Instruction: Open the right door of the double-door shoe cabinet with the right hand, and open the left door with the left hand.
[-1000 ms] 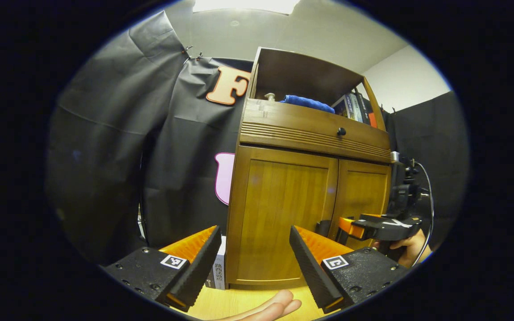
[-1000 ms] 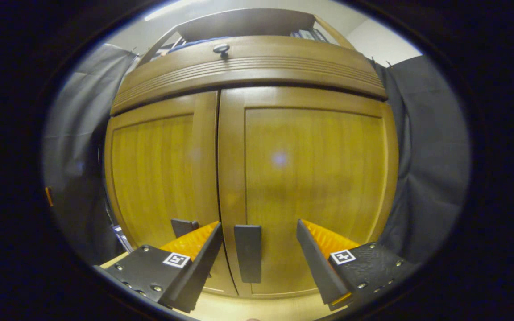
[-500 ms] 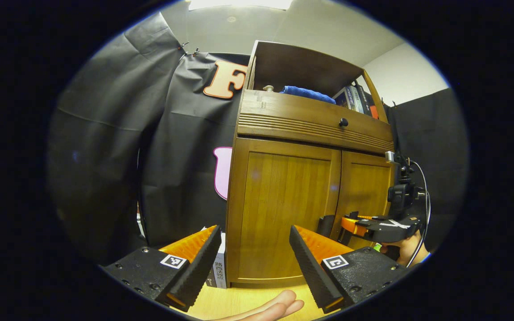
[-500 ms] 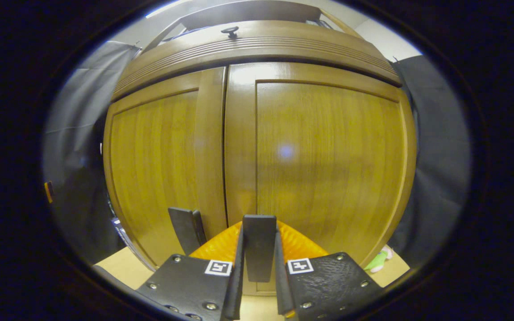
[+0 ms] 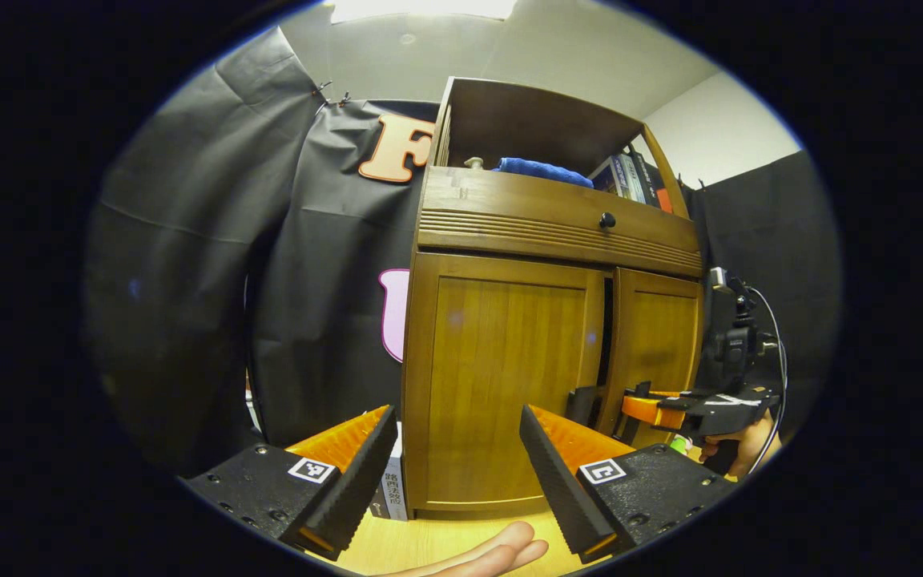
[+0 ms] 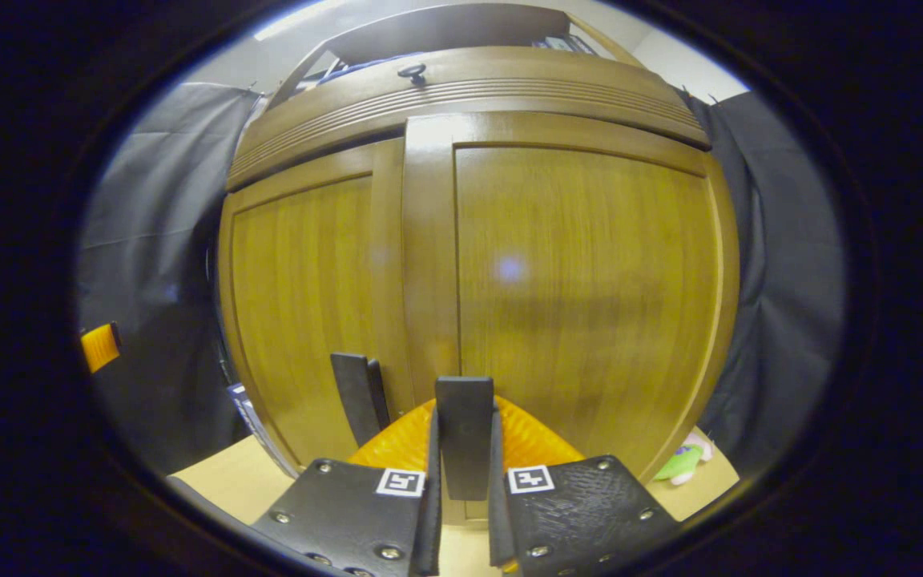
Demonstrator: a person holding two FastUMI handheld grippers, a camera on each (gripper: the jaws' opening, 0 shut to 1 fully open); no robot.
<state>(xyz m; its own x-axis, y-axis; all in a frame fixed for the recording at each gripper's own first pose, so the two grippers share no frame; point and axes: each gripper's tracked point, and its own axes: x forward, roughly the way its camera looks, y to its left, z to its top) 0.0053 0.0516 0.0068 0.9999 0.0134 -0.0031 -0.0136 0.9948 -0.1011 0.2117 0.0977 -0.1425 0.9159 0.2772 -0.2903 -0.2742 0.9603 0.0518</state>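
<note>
The wooden shoe cabinet (image 5: 509, 240) stands ahead with two doors. My right gripper (image 6: 465, 413) is shut on the dark upright handle (image 6: 465, 449) of the right door (image 6: 582, 280). That door stands slightly ajar, with a dark gap (image 5: 607, 336) at its inner edge. The left door (image 5: 509, 385) is closed, and its handle (image 6: 357, 397) is free. My left gripper (image 5: 457, 457) hangs open in front of the left door, apart from it, holding nothing. In the left gripper view the right gripper (image 5: 642, 405) sits at the right door, held by a hand (image 5: 742, 449).
Above the doors is a drawer with a dark knob (image 5: 607, 219). The open shelf holds a blue cloth (image 5: 542, 170) and books (image 5: 630, 176). A book (image 5: 391, 489) leans at the cabinet's left foot. Fingers of a hand (image 5: 485, 553) lie low in front. A green item (image 6: 682, 461) lies right.
The right gripper went from open to shut on the right door's handle, and the door has since swung out a little, showing a gap. The left gripper has stayed open and barely moved.
</note>
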